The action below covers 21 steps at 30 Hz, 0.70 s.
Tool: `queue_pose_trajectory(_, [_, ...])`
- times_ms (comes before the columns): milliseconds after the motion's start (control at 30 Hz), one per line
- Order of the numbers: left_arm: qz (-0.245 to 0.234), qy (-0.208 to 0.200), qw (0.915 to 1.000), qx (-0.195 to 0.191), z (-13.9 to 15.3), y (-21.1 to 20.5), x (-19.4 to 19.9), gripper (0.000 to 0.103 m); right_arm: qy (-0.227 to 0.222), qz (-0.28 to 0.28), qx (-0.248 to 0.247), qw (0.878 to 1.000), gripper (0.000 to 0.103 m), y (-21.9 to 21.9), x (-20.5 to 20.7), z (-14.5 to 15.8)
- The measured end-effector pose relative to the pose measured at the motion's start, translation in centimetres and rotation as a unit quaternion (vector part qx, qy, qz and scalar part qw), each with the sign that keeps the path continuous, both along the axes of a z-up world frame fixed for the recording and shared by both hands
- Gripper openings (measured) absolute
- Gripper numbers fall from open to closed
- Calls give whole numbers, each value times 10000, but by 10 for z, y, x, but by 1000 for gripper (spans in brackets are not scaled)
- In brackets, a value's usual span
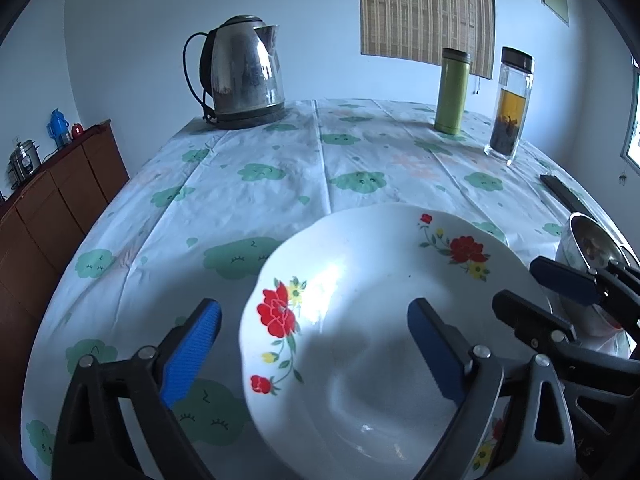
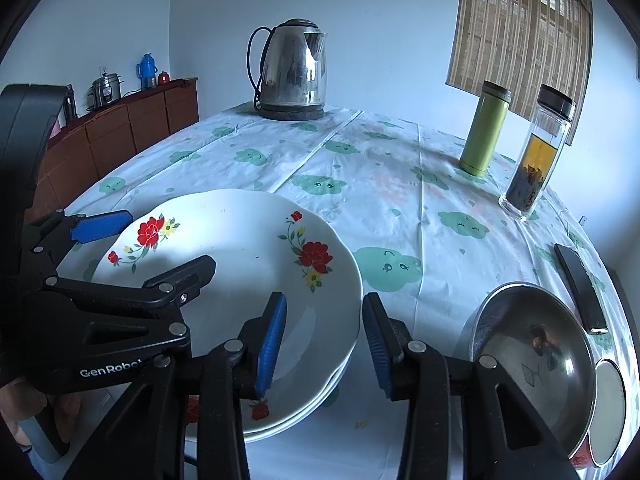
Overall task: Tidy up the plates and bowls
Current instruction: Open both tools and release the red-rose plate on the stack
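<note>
A white plate with red flowers [image 1: 360,300] lies on top of a stack of like plates [image 2: 248,256] on the clothed table. My left gripper [image 1: 316,352] is open, its jaws astride the plate's left rim; it also shows in the right wrist view [image 2: 156,240]. My right gripper [image 2: 324,344] is open and empty, its jaws either side of the stack's right rim; it also shows in the left wrist view [image 1: 532,284]. A steel bowl [image 2: 536,356] stands tilted at the right, over another dish [image 2: 608,412]. The bowl shows in the left wrist view [image 1: 588,240].
A steel kettle [image 2: 292,72] stands at the table's far side. A green flask [image 2: 484,132] and a glass tea bottle [image 2: 536,152] stand at the far right. A black remote [image 2: 580,288] lies near the right edge. A wooden sideboard [image 2: 132,128] is at the left.
</note>
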<state>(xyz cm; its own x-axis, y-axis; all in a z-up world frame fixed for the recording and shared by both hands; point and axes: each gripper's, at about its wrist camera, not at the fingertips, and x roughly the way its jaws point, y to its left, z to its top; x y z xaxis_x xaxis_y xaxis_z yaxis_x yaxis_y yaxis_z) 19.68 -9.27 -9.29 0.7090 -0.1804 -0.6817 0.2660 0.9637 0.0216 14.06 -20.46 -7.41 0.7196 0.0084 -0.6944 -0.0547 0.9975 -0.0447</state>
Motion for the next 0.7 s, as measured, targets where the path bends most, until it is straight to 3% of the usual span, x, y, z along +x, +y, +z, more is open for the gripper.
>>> queue_pose_trajectory(433, [22, -86, 9997, -245, 5, 8, -2, 96, -292, 4, 53, 9996, 43, 4, -4, 6])
queue_pose_trajectory(700, [-121, -427, 9971, -625, 18, 13, -13, 96, -537, -25, 0, 9986, 43, 10, -23, 24])
